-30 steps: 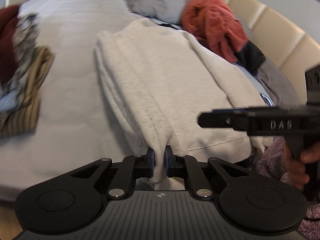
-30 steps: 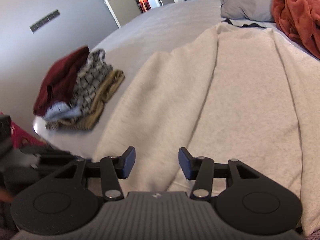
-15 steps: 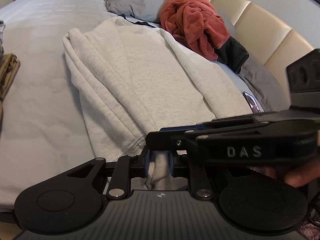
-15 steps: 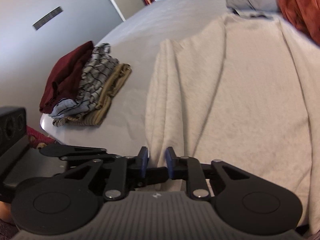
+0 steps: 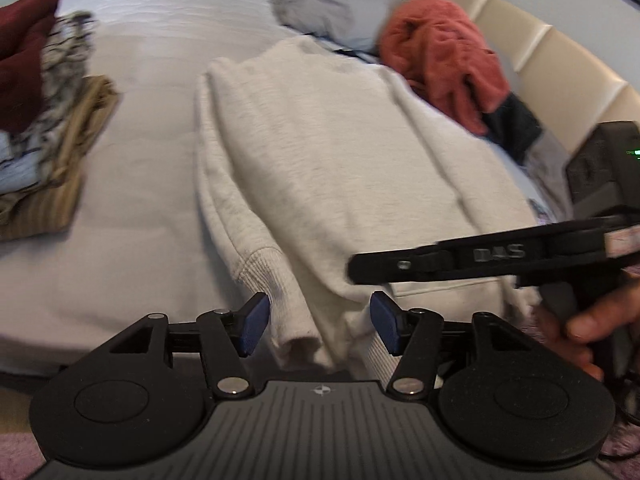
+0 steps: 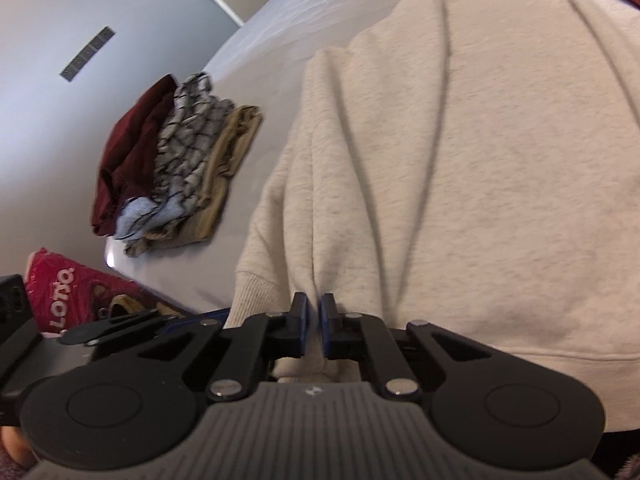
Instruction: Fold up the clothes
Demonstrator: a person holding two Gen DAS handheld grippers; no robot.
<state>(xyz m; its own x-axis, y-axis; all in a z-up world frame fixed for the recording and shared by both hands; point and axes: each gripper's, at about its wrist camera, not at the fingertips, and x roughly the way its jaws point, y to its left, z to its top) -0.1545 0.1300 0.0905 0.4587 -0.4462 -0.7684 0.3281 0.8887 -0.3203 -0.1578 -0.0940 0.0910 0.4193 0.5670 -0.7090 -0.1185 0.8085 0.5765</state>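
Note:
A cream sweatshirt [image 5: 340, 152] lies lengthwise on the grey bed [image 5: 140, 208], its left sleeve folded in along the body. In the left wrist view its ribbed cuff [image 5: 276, 292] and a fold of hem hang loose between my left gripper's [image 5: 319, 328] blue pads, which are apart and opening. My right gripper [image 5: 360, 270] reaches in from the right, held by a hand [image 5: 580, 328]. In the right wrist view the right gripper [image 6: 314, 320] is closing, its pads pinching a fold of the sweatshirt [image 6: 480, 160] near the hem.
A stack of folded clothes [image 5: 44, 120] sits on the bed's left side, also in the right wrist view as the stack [image 6: 172, 160]. A grey pillow [image 5: 328, 12], a rust-red garment [image 5: 440, 56] and a beige headboard [image 5: 560, 80] lie beyond. A red bag [image 6: 60, 292] is on the floor.
My left gripper, shut on the sweatshirt's lower edge before, has opened and let it go. My right gripper came down beside it and closed on a fold near the hem.

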